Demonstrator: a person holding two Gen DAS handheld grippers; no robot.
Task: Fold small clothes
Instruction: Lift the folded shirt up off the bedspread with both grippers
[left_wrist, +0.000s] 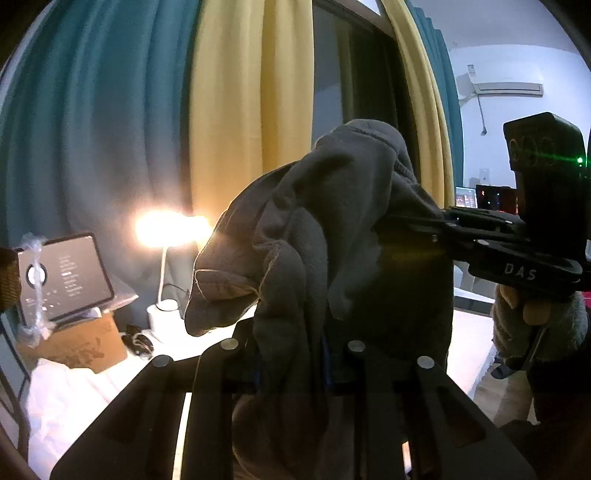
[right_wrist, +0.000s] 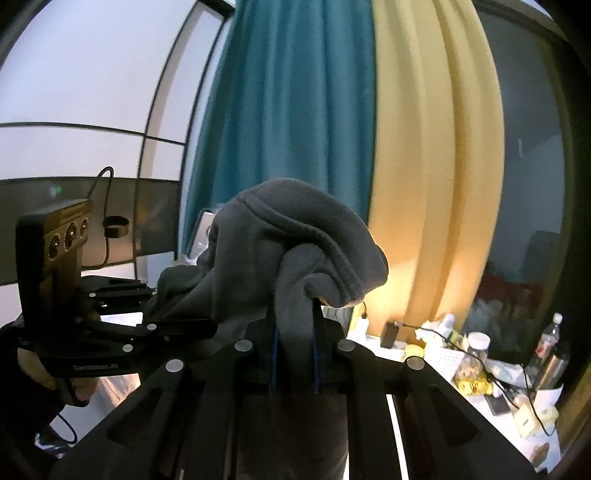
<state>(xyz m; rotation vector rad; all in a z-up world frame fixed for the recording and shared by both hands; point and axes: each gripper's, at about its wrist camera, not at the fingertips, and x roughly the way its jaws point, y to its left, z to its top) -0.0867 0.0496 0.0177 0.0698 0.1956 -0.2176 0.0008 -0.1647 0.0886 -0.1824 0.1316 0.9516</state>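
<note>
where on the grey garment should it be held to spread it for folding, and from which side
The grey garment hangs bunched, its ribbed hem looped over the top. Both tongs already pinch it: the right tongs on a thick fold, the left tongs likewise. A better hold is probably along the ribbed hem, each coming from its own side, since that edge is firm.

— How do the two grippers stand?
— Both raised, pointing nearly level. The left gripper (left_wrist: 291, 354) is clamped on grey cloth (left_wrist: 332, 229); so is the right gripper (right_wrist: 295, 350).
— And the hands?
— The right hand (left_wrist: 532, 310) grips its handle at far right. The left hand (right_wrist: 37, 369) grips its handle at far left.
</note>
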